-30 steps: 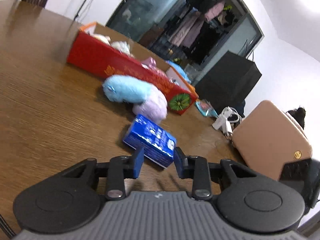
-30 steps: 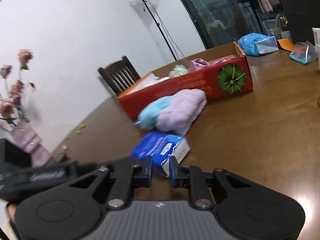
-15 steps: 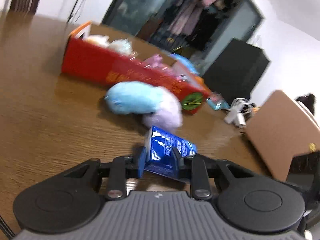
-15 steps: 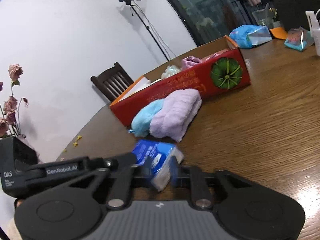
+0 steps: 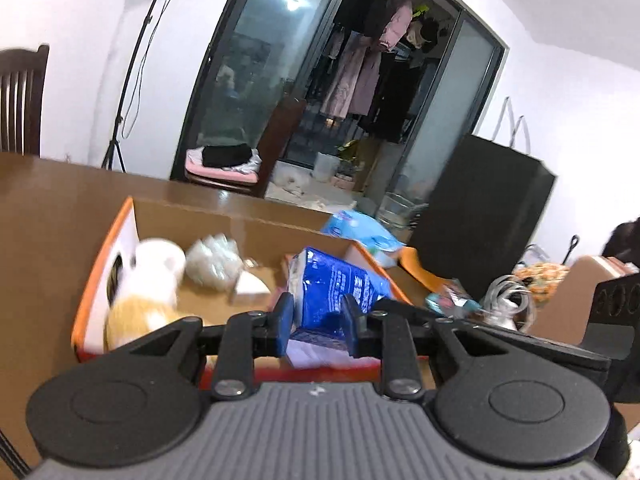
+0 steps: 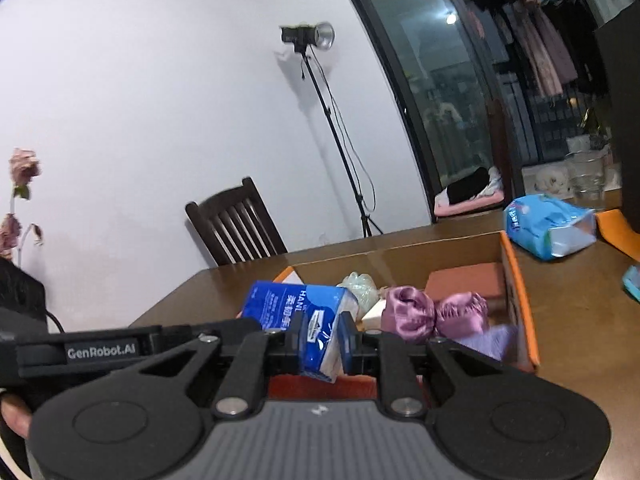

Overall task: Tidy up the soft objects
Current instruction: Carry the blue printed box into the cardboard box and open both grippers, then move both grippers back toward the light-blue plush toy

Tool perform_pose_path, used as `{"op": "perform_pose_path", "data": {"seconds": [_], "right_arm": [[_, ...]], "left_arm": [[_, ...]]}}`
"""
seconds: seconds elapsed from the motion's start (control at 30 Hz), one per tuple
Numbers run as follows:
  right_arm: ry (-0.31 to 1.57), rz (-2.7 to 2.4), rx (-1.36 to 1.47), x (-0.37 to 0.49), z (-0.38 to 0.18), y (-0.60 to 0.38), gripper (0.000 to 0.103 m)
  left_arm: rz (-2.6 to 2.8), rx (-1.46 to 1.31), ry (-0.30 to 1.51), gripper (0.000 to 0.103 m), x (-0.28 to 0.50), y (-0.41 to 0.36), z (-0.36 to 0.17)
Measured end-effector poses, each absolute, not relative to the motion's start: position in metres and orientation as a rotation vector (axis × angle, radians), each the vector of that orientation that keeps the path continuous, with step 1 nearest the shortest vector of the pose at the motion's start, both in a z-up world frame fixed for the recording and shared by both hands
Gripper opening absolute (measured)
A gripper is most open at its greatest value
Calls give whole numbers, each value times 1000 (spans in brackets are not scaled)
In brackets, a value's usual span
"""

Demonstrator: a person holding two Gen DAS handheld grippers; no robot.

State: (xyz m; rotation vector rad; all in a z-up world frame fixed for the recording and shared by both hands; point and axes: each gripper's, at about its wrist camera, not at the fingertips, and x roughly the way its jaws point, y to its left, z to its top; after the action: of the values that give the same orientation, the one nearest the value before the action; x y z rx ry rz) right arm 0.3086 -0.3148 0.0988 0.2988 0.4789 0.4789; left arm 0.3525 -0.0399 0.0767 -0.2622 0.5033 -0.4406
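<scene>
left tool (image 5: pixel 318 326): clamped, tilted down | right tool (image 6: pixel 320 338): clamped, tilted down

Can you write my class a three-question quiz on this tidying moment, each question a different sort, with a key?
1. True or false: both the left gripper and the right gripper grip the blue tissue pack.
2. Multiple choice: what lies in the cardboard box nearest its orange right wall? A) purple satin cloth B) a glass C) a chair
3. Fill in: the light blue packet lies on the ____, outside the box.

Key: 1 true; 2 A; 3 table
</scene>
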Motion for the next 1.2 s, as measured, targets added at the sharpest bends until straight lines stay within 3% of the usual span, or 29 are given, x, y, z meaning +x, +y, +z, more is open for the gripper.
{"op": "perform_pose_path", "data": {"seconds": [0.23, 0.3, 0.37, 0.6, 0.77, 1.03, 1.2], "right_arm": [[610, 478, 359, 362, 59, -308, 22], [633, 481, 352, 364, 50, -303, 29], [632, 485, 323, 362, 46, -298, 33], [609, 490, 322, 355, 55, -299, 37], [551, 479, 295, 331, 75, -305, 42], [513, 419, 263, 266, 84, -327, 47], [494, 401, 192, 216, 73, -322, 56]], "left_arm": [[-418, -252, 609, 26, 390, -35, 45], [-420, -252, 638, 30, 391, -35, 39], [-437, -248, 644, 43, 389, -35, 36], [-424, -223, 581, 52, 376, -30, 51], [-396, -202, 535, 66, 349, -22, 63], [-312, -120, 477, 77, 277, -16, 61], [-261, -73, 463, 83, 235, -17, 46]]}}
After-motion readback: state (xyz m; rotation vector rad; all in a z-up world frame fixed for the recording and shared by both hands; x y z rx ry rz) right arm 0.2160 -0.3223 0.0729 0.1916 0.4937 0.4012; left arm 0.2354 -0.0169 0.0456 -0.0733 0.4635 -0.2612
